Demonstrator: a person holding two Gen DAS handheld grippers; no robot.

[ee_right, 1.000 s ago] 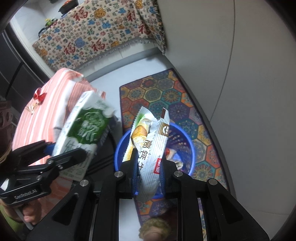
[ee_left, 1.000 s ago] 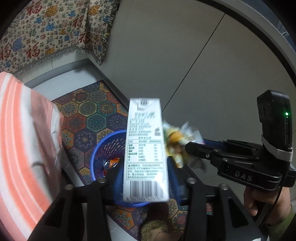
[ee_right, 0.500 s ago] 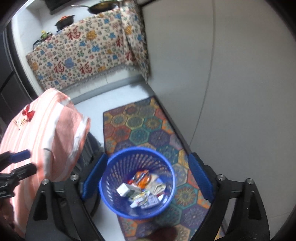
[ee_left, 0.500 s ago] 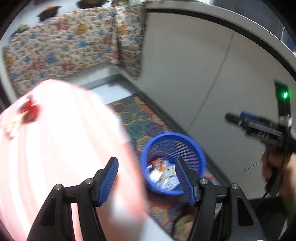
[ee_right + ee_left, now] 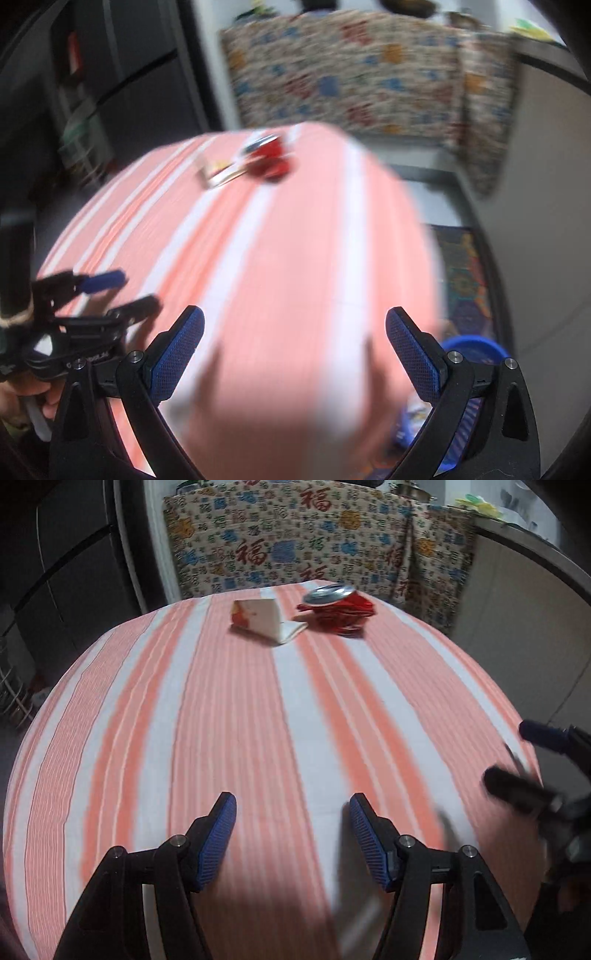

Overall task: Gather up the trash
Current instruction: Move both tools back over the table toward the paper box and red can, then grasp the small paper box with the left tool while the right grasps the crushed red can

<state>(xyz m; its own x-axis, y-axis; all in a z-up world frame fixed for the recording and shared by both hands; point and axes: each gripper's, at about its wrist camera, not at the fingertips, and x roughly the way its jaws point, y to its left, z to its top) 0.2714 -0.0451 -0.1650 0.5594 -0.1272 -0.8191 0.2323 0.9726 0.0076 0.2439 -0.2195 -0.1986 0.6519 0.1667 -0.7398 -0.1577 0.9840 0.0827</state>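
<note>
A crushed red can [image 5: 338, 609] and a flattened white carton [image 5: 260, 620] lie side by side at the far end of the striped table [image 5: 240, 720]. They also show blurred in the right wrist view: the can [image 5: 267, 158] and the carton [image 5: 221, 171]. My left gripper [image 5: 291, 823] is open and empty over the table's near part. My right gripper [image 5: 293, 339] is open and empty above the table's near right edge. The blue trash basket [image 5: 476, 349] stands on the floor to the right, behind the right finger.
The right gripper appears in the left wrist view [image 5: 539, 771] at the table's right edge. The left gripper appears in the right wrist view [image 5: 92, 295]. A patterned cloth [image 5: 314, 546] hangs behind the table. A patterned rug [image 5: 465, 273] lies by the basket.
Both grippers let go of the carton and the snack wrapper into the blue basket, opened, and swung up from the basket to face the striped table.
</note>
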